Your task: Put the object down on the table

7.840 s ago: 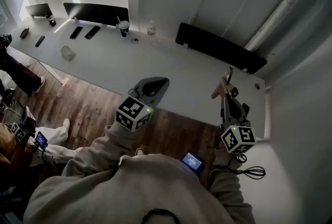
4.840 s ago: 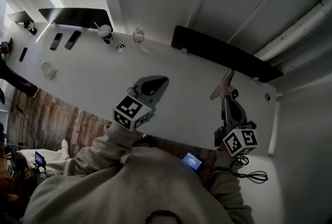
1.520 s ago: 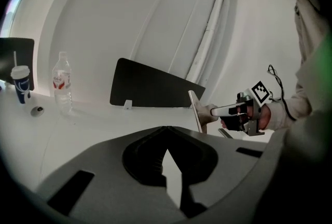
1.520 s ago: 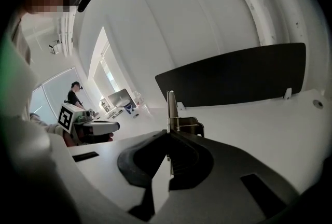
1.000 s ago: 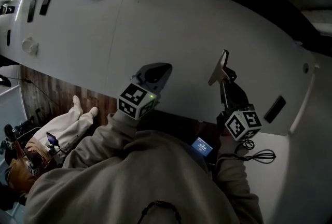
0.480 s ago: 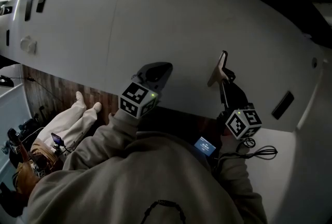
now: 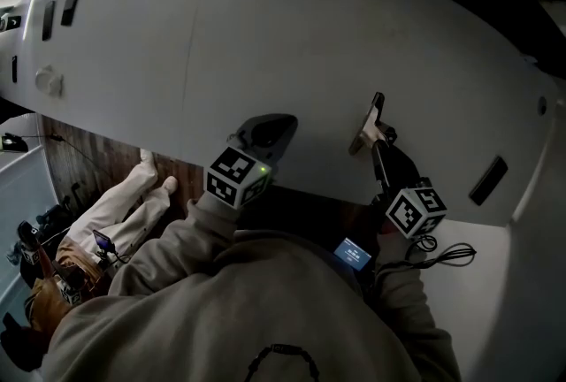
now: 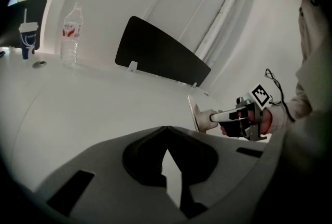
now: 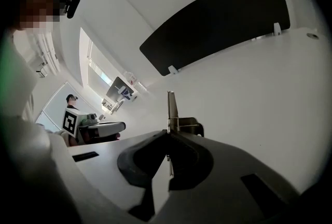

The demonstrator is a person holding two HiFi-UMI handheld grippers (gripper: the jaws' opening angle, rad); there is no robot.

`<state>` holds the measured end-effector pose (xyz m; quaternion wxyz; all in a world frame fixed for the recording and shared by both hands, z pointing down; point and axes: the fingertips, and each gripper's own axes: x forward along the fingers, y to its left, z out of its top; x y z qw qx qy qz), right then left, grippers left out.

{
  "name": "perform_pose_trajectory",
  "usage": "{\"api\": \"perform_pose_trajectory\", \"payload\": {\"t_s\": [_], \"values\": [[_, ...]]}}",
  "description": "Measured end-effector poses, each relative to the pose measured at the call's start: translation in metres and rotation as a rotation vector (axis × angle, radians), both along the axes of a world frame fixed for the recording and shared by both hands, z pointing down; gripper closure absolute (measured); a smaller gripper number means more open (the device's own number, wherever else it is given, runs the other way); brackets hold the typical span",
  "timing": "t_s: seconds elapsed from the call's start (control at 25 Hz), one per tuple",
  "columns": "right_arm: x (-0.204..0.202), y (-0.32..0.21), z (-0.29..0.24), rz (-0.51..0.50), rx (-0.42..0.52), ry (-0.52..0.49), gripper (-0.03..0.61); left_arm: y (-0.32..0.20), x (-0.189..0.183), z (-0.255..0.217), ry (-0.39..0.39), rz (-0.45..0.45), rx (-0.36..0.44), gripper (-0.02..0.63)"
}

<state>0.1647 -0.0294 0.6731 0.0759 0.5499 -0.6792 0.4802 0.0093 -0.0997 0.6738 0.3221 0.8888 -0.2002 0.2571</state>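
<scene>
**Two claws over a white worktop, one clamped on a thin plate**

Two claws hang above the long white worktop. The right claw is clenched on a thin flat plate, which stands on edge and rises from the claw's tips. A small dark bracket juts from one face of the plate in the right gripper view. Whether the plate's lower edge touches the worktop cannot be told. The left claw sits at 9 o'clock of the plate, well apart from it. Its tips are pressed together with nothing between them.

Toward 11 o'clock in the left gripper view stand a clear water bottle with a red label and a dark cup with a straw. The print on both is too small to read. A black divider panel stands along the far edge at 12 o'clock. Near the person's chest a small blue screen glows, its writing unreadable. The only clear markings are the black-and-white squares on the marker cube.
</scene>
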Motion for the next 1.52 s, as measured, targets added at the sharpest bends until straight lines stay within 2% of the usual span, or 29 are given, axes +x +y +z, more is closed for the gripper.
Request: {"api": "perform_pose_trajectory", "payload": {"t_s": [0.32, 0.52, 0.76, 1.04, 1.12, 1.16, 1.2, 1.36, 1.52], "values": [[0.009, 0.006, 0.003, 0.015, 0.010, -0.023, 0.557, 0.001, 0.002, -0.007, -0.010, -0.013, 0.033, 0.611], [0.026, 0.030, 0.008, 0.014, 0.019, -0.026, 0.557, 0.025, 0.012, -0.007, -0.023, -0.022, 0.030, 0.611], [0.019, 0.003, 0.021, 0.022, -0.002, 0.007, 0.555, -0.006, -0.004, -0.006, 0.015, -0.049, -0.059, 0.611], [0.020, -0.002, 0.024, -0.021, -0.026, 0.096, 0.548, -0.012, -0.008, -0.010, 0.029, -0.065, -0.059, 0.611], [0.022, -0.001, 0.026, -0.021, -0.034, 0.136, 0.525, -0.011, -0.009, -0.012, 0.053, -0.078, -0.083, 0.611], [0.021, -0.005, 0.029, -0.024, -0.034, 0.150, 0.478, -0.013, -0.011, -0.012, 0.072, -0.092, -0.098, 0.611], [0.019, -0.012, 0.036, -0.026, -0.031, 0.158, 0.459, -0.019, -0.014, -0.008, 0.088, -0.104, -0.106, 0.611], [0.009, -0.047, 0.079, -0.006, -0.029, 0.172, 0.414, -0.053, -0.029, 0.025, 0.100, -0.116, -0.098, 0.611], [0.016, -0.038, 0.064, -0.001, -0.045, 0.208, 0.410, -0.047, -0.031, 0.012, 0.110, -0.120, -0.110, 0.611]]}}
